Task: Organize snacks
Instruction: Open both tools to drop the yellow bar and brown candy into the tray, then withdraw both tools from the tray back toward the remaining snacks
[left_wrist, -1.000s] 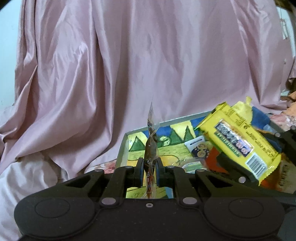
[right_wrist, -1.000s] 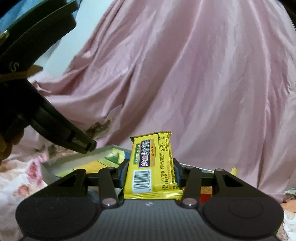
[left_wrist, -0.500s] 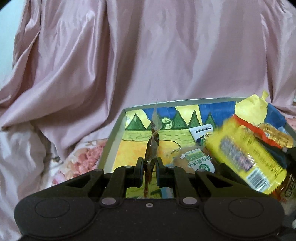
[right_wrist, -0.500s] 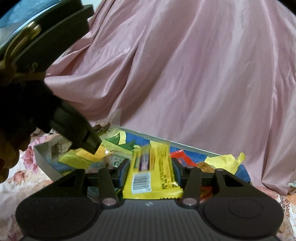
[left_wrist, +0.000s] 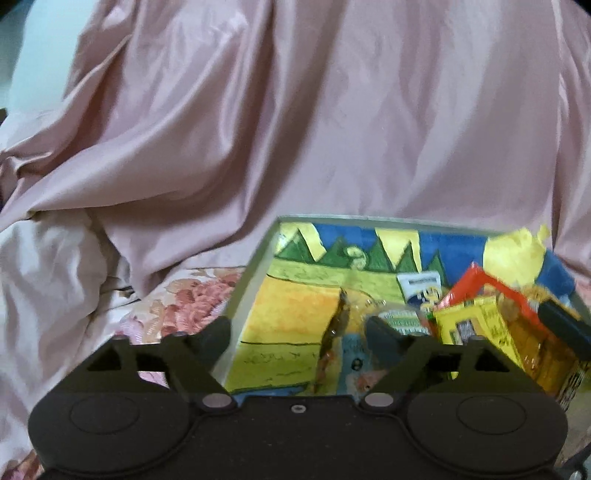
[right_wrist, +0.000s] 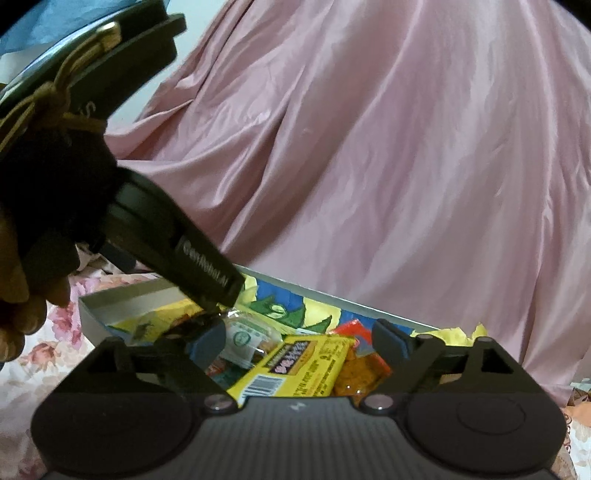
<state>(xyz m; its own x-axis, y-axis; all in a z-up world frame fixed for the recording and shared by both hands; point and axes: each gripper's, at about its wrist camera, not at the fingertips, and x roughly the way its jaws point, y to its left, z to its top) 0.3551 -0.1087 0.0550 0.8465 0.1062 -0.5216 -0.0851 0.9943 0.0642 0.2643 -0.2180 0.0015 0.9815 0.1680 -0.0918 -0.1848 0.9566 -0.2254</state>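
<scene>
Left gripper (left_wrist: 297, 330): our jaws wide apart, holding nothing; brown packet (left_wrist: 334, 341) in box (left_wrist: 255, 273). Right gripper (right_wrist: 299, 341): jaws wide, empty; yellow bar (right_wrist: 295, 365) atop snacks in box.

A floral bedspread (left_wrist: 177, 310) carried a shallow grey-rimmed box (left_wrist: 243, 291) with a painted bottom; pink satin cloth (left_wrist: 295, 129) lay heaped against the box's far edge.

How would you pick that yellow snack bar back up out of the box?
Pinch the yellow snack bar across its narrow width near the middle, coming from above. It lies flat and slanted on top of the other packets in the box, so its long edges look free.
</scene>
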